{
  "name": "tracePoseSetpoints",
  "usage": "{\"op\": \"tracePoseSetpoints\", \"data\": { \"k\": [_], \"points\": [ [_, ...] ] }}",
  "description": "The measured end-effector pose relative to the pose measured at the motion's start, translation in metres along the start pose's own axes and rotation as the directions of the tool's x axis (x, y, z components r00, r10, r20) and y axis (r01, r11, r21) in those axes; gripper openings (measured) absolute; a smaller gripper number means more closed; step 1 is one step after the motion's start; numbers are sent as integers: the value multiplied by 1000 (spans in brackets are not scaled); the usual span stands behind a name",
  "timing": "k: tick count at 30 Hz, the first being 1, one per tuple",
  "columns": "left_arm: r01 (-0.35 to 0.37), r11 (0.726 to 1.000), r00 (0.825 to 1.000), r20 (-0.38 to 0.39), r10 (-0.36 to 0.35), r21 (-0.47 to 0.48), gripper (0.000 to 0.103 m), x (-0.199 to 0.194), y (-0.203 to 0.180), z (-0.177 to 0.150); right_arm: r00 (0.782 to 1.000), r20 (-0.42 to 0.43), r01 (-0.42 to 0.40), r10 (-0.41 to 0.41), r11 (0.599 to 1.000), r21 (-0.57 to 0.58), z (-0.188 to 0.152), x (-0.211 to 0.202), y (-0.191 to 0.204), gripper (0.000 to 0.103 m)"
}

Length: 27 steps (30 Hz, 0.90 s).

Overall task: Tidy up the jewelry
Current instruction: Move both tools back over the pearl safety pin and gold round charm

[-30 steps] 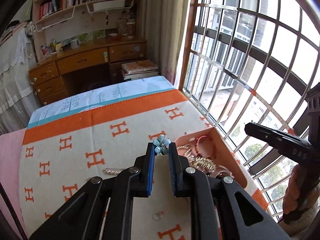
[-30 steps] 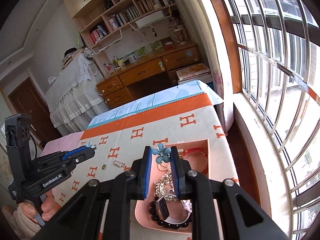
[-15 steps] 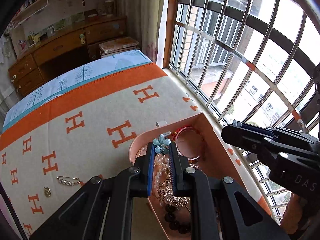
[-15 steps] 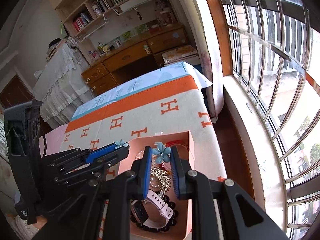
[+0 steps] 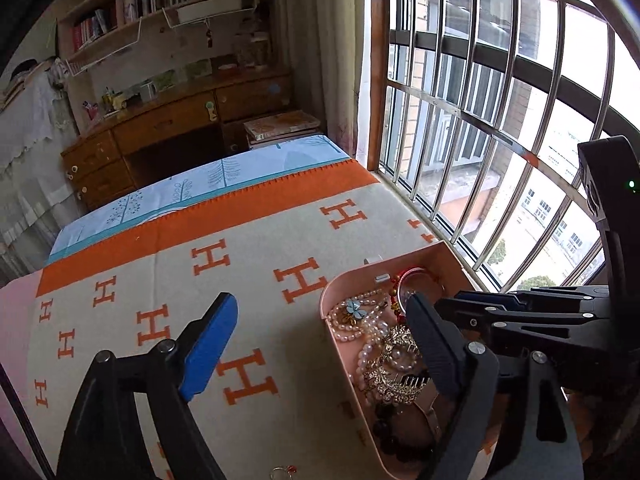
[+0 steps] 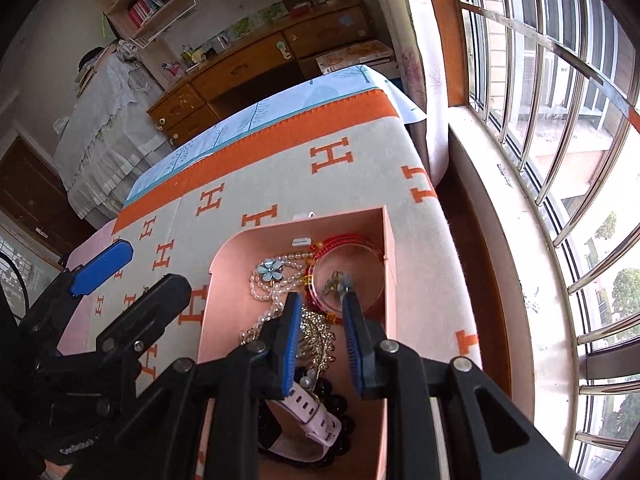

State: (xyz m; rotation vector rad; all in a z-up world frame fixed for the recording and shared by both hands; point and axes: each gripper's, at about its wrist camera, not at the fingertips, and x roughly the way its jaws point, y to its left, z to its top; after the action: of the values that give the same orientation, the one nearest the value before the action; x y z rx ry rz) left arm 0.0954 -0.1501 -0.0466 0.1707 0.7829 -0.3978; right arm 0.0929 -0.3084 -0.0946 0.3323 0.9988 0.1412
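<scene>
A pink tray (image 5: 334,354) of jewelry sits on the blanket by the window. My left gripper (image 5: 320,300) hangs over the tray's left rim; its jaws are opening wide with nothing between them. A pale blue flower clip (image 5: 355,307) lies loose on the pearls (image 6: 260,292) in the tray. In the right wrist view my right gripper (image 6: 321,297) hovers over the tray (image 6: 224,300). Its jaws are opening. A second flower clip (image 6: 338,284), blurred, is just past the right pad's tip, above the red bangle (image 6: 348,240), and not pinched.
The tray also holds a gold comb (image 5: 396,368), a pink-strapped watch (image 6: 312,412) and black beads (image 6: 340,404). A small ring (image 5: 282,472) lies on the orange-H blanket (image 5: 240,280). Window bars (image 5: 500,120) run close along the right; a desk and shelves stand behind.
Both grippers came down over the tray. The left one opened and its flower clip now lies on the pearls. The right jaws have spread and its flower has slipped past the pads.
</scene>
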Motion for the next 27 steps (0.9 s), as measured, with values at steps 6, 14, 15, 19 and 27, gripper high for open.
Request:
{"op": "tracePoseSetpoints", "data": {
  "k": [6,14,15,19,27],
  "points": [
    [-13,999,1000,-21,13,-43,85,-11,15,-12,999,46,3,-3,1000,-15,-7,-17,12,22],
    [-41,998,999,2,42,-44,85,-36,22,-26,998,64,3,0,999,-37,-22,-30,28,22],
    [-42,998,999,6,42,-42,85,-39,22,-28,998,64,3,-1,999,-40,-24,-30,30,22],
    [-44,998,999,28,45,-37,87,-55,24,-34,998,61,-5,8,999,-47,-32,-33,40,22],
    [-49,998,996,73,53,-51,91,-86,35,-45,997,71,-6,12,996,-93,-46,-42,65,22]
  ]
}}
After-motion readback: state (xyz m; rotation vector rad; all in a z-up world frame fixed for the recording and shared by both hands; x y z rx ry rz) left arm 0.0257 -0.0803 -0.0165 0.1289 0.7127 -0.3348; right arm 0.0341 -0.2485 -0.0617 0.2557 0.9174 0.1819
